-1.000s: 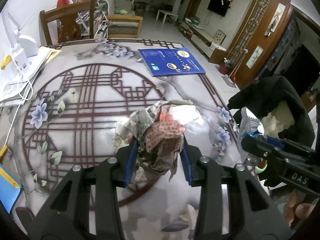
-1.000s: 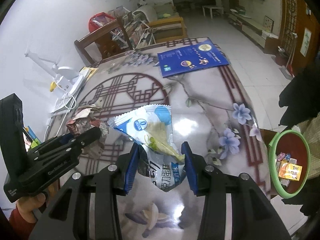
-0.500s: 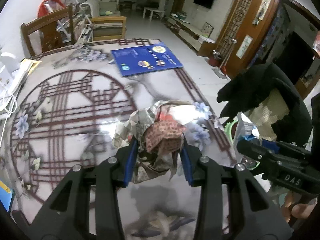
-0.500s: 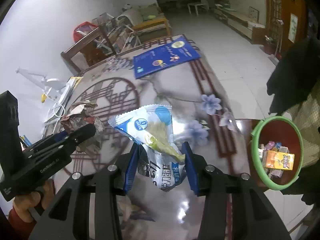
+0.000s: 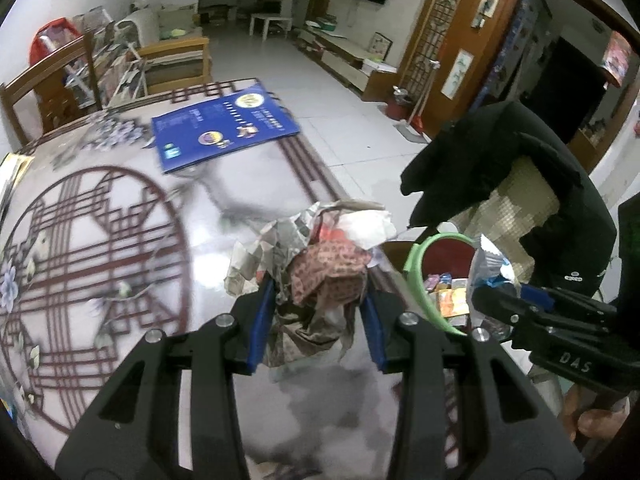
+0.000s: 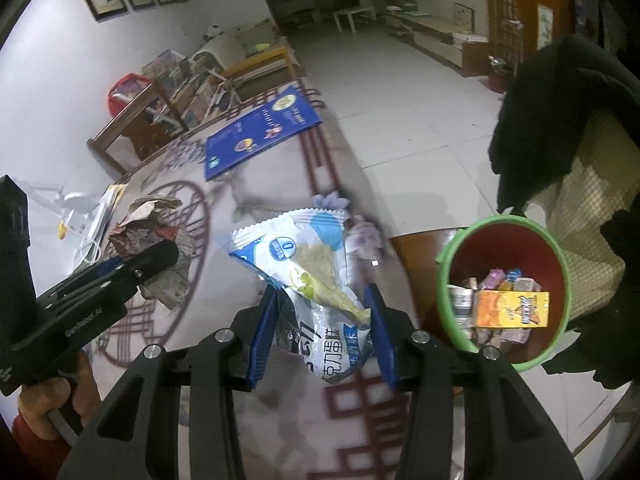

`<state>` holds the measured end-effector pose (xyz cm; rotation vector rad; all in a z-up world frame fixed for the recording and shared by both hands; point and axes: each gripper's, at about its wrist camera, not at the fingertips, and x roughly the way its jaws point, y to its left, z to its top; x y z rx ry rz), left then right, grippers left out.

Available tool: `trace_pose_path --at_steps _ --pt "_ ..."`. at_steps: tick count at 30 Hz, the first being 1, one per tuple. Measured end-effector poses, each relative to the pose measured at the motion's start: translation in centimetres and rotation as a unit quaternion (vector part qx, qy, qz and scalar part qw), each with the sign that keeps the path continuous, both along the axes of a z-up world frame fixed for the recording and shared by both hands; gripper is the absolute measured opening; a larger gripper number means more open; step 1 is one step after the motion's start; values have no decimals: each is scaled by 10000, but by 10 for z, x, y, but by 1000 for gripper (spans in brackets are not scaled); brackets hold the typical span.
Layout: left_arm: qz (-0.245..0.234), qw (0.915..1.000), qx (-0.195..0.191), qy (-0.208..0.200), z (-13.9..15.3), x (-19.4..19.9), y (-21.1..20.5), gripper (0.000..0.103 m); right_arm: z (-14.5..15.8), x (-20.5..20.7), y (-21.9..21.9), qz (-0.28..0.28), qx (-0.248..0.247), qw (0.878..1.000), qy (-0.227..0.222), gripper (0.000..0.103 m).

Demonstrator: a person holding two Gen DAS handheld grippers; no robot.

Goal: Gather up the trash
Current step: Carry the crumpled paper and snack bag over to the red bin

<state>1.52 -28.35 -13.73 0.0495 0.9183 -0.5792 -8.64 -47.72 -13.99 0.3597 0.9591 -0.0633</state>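
Observation:
My left gripper (image 5: 318, 322) is shut on a crumpled wad of newspaper (image 5: 320, 264), held above the patterned table near its right edge. My right gripper (image 6: 322, 336) is shut on a white and blue snack wrapper (image 6: 304, 264), also held over the table edge. A red bin with a green rim (image 6: 560, 256) stands on a brown seat just right of the table, with an orange carton (image 6: 512, 310) and other wrappers inside. In the left wrist view the bin (image 5: 414, 264) shows beside the right gripper (image 5: 516, 300). The left gripper (image 6: 132, 268) with its newspaper (image 6: 150, 220) shows in the right wrist view.
A blue booklet (image 5: 224, 128) lies at the far end of the table (image 5: 100, 240). A black coat (image 5: 532, 184) hangs over a chair behind the bin. Wooden chairs (image 5: 52, 88) stand beyond the table. A white lamp and cables (image 6: 76, 208) sit at the table's left side.
Both grippers have carried their trash to the right across the table toward the bin, which has come into the left wrist view. The holds have not changed.

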Motion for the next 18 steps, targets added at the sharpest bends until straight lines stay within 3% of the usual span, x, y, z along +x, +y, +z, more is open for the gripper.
trace_pose_path --at_steps 18 --pt "-837 9965 47 -22 -2 -8 -128 38 -11 -32 -115 -801 9 9967 119 44"
